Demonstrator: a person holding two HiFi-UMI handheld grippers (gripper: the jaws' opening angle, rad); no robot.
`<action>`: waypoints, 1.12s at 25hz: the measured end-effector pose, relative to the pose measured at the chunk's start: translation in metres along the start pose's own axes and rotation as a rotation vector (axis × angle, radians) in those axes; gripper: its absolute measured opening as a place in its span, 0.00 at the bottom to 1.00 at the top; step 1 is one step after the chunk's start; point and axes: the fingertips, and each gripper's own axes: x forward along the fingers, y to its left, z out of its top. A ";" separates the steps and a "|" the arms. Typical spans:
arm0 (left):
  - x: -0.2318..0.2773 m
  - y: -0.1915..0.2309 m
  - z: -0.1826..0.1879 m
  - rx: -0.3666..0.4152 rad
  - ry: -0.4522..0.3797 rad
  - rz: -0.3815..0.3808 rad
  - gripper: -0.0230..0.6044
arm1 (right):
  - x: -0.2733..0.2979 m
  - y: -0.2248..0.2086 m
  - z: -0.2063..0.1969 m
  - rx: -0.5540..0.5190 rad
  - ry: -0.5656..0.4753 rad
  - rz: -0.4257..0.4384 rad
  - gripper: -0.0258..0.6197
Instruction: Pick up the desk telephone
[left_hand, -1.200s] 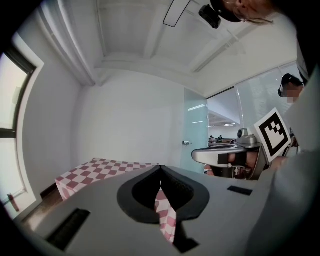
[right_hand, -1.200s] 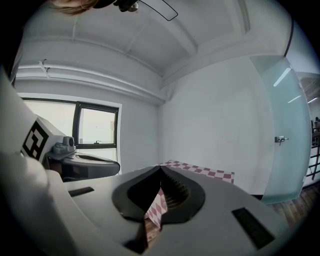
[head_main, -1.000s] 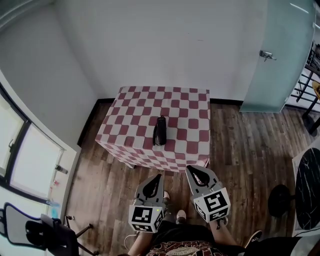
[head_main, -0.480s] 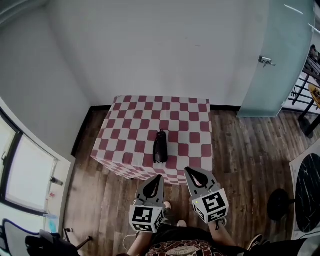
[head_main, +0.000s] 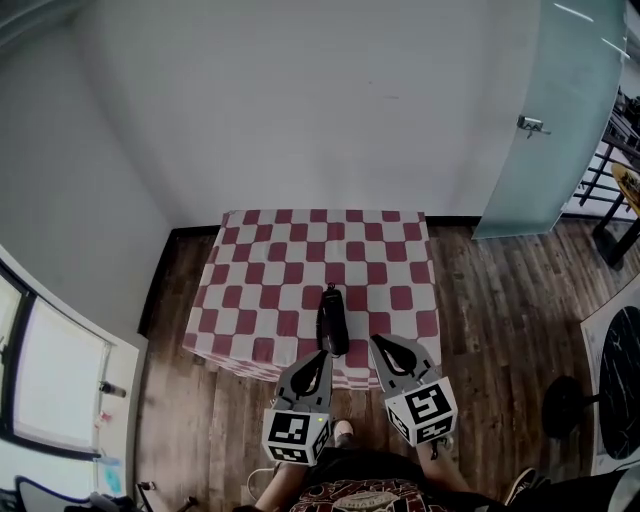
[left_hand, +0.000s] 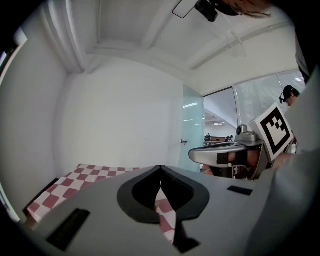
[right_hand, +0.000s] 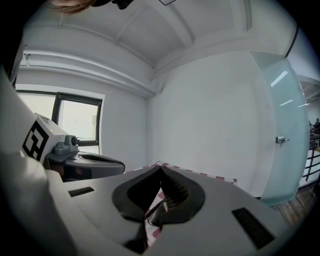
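The left gripper (head_main: 317, 356) hung at the near edge of the checkered bench (head_main: 250, 290), its jaws pressed together on nothing. The desk telephone (head_main: 333, 320) lay on the bench's near part, just beyond and between both grippers. The right gripper (head_main: 379, 345) was likewise closed and empty. This looked like the approach step. Next, one gripper's jaws would need to spread before closing round the telephone. No container showed.

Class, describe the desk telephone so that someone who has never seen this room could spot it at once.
Find the square table under the red-and-white checked cloth, standing by the white wall. Close to the middle of the edge nearest the person lies the telephone, slim and black. It is the only thing on the cloth, dark against the checks.
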 end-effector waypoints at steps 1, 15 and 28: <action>0.002 0.004 0.000 -0.001 0.003 -0.005 0.05 | 0.005 0.000 0.000 0.004 0.003 -0.005 0.07; 0.015 0.040 -0.008 -0.034 0.033 -0.029 0.05 | 0.039 0.001 -0.011 0.028 0.054 -0.028 0.07; 0.063 0.057 -0.005 -0.064 0.048 0.016 0.05 | 0.089 -0.029 -0.004 0.037 0.061 0.053 0.07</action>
